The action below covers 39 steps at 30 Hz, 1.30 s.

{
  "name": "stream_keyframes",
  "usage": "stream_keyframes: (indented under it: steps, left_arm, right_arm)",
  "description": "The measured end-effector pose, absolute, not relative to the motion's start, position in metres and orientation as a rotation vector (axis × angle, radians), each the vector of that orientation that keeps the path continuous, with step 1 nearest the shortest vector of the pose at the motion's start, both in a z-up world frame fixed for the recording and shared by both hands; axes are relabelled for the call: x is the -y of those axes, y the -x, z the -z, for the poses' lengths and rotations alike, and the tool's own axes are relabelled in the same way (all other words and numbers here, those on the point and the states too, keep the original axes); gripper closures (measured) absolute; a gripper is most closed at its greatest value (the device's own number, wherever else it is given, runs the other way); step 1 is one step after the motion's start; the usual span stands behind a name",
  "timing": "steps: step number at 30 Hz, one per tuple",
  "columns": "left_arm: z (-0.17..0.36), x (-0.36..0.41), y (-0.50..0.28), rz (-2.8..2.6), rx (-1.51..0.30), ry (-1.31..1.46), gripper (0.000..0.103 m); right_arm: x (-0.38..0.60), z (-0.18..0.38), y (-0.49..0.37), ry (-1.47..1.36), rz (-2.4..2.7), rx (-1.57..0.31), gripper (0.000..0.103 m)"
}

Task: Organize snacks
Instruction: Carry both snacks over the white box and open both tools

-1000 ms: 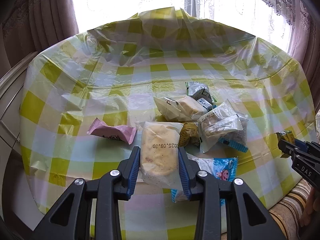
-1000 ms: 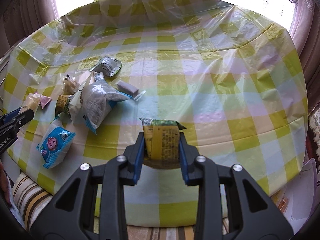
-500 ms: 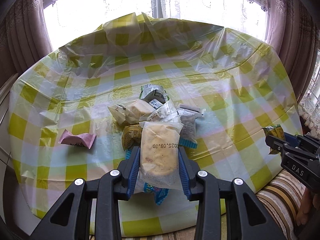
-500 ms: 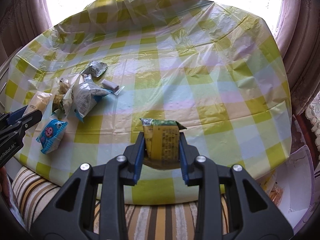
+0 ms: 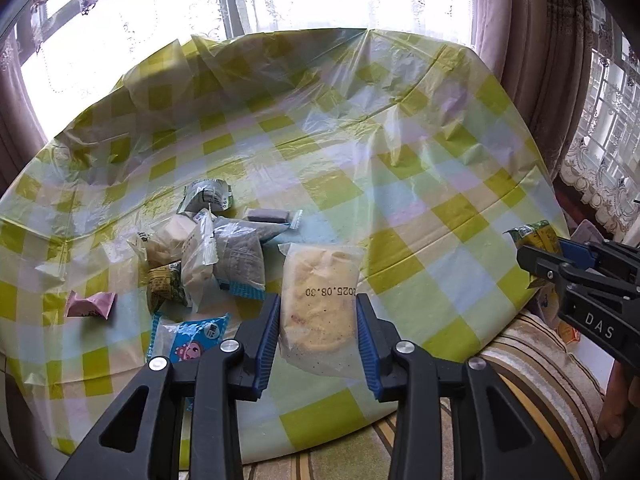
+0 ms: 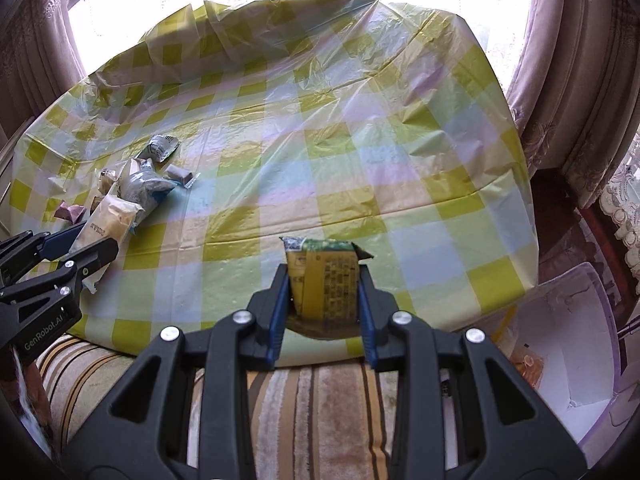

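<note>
Since a second ago both grippers have drawn back and up from the tabletop point(image 6: 360, 152), each taking a packet with it. The pile of snacks point(image 5: 216, 248) that lay right under the left gripper point(image 5: 318, 332) then now sits off to its left, and the striped cushion point(image 6: 320, 400) at the near edge has come into the right wrist view. By my reading this is the carry stage of sorting: two packets lifted clear and heading for a new spot, most likely toward the right.

The left gripper is closed to a middling width on a clear bread packet point(image 5: 320, 304) with a printed date, its blue pads pressing both long edges; the packet hangs above the tabletop's near edge. The right gripper point(image 6: 323, 296) is clamped on a yellow-green packet point(image 6: 324, 280), held upright above the cushion, just off the tabletop.

Left behind on the checked plastic cover are a pink wrapper point(image 5: 91, 306), a blue cartoon packet point(image 5: 188, 336), a grey pouch point(image 5: 240, 256), a small silver sachet point(image 5: 208, 196) and a dark bar point(image 5: 267, 215), loosely clustered at the left. A white container point(image 6: 576, 344) shows low at the right of the right wrist view; whether it is the target I cannot tell.
</note>
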<state>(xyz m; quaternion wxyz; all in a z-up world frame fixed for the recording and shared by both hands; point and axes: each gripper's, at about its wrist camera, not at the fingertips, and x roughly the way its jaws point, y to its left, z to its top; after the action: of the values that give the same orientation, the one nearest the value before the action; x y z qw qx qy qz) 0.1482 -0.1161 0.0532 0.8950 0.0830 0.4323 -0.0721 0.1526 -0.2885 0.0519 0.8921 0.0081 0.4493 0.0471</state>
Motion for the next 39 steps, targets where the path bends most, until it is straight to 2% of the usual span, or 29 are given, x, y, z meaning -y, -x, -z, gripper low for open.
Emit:
stream_keyframes:
  steps: [34,38,39]
  left_arm:
    - [-0.024,0.323,-0.132,0.834,-1.089,-0.288,0.065]
    - [-0.02,0.333,-0.127,0.901,-1.12,-0.282,0.061]
    - [-0.018,0.334,-0.128,0.904,-1.125,-0.283,0.06]
  right_arm:
    - [0.471,-0.009,-0.118,-0.167,0.254,-1.047,0.067]
    - [0.479,-0.007,-0.118,-0.193,0.269,-1.052,0.066]
    - [0.48,-0.007,-0.119,-0.195,0.274,-1.053,0.062]
